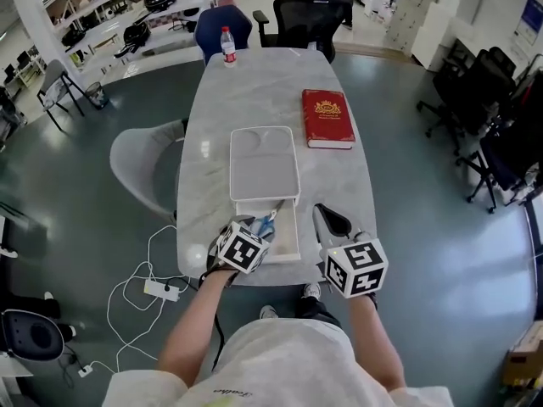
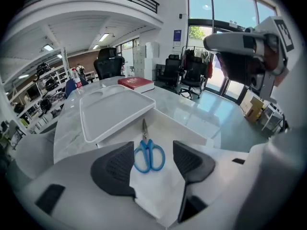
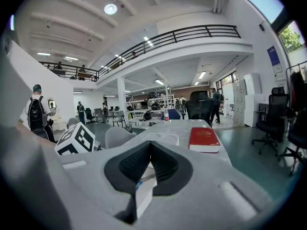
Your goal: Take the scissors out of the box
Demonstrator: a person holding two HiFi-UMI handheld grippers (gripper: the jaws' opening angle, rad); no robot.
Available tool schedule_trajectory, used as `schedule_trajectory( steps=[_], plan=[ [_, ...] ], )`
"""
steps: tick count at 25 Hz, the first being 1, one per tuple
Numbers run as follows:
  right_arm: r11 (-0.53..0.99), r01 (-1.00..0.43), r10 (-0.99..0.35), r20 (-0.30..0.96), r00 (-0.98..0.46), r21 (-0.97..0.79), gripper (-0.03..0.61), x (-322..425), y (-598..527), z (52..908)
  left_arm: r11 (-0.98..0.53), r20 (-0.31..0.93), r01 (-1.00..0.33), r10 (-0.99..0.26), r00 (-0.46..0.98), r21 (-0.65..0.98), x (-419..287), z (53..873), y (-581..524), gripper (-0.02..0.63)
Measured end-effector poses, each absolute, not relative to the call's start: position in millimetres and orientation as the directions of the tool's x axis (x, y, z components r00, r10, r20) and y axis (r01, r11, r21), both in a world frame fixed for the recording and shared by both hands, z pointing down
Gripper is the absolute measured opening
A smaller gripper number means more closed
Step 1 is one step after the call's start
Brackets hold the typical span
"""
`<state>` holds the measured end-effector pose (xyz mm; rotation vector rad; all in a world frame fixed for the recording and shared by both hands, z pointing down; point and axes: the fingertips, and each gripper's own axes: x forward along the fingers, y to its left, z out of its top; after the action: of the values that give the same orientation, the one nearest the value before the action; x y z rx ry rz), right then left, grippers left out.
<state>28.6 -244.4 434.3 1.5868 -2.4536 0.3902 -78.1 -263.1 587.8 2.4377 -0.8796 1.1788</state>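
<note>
Blue-handled scissors (image 2: 148,155) are lying flat, low and central in the frame, inside the open white box (image 2: 192,123) between the widely parted left tongs (image 2: 153,161), while the right tongs (image 3: 150,150) are hovering pressed together and empty, and a shallow squeeze is probably risking a slip off the thin handles.

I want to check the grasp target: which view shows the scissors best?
The left gripper view: the scissors lie whole in the open box, blue handles seen between the left gripper's open jaws. The head view shows them small, partly behind that gripper's cube. The right gripper view shows only a blue sliver.
</note>
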Motion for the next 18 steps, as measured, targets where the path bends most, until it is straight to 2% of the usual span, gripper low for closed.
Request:
schedule_trajectory(
  steps=[11,18],
  plan=[
    [0.514,-0.845,-0.787,0.310,-0.534,-0.151,0.005,42.5,-285.5,444.7,-0.820,0.904,-0.570,-0.286,0.318,-0.059,-63.9,622.8,-264.7,0.247],
    [0.556,-0.813,-0.753,0.310,-0.581,-0.174,0.005,56.1,-299.3,450.8,-0.785,0.934,-0.617,-0.251,0.253,-0.044,-63.6,637.3,-270.7,0.244]
  ],
)
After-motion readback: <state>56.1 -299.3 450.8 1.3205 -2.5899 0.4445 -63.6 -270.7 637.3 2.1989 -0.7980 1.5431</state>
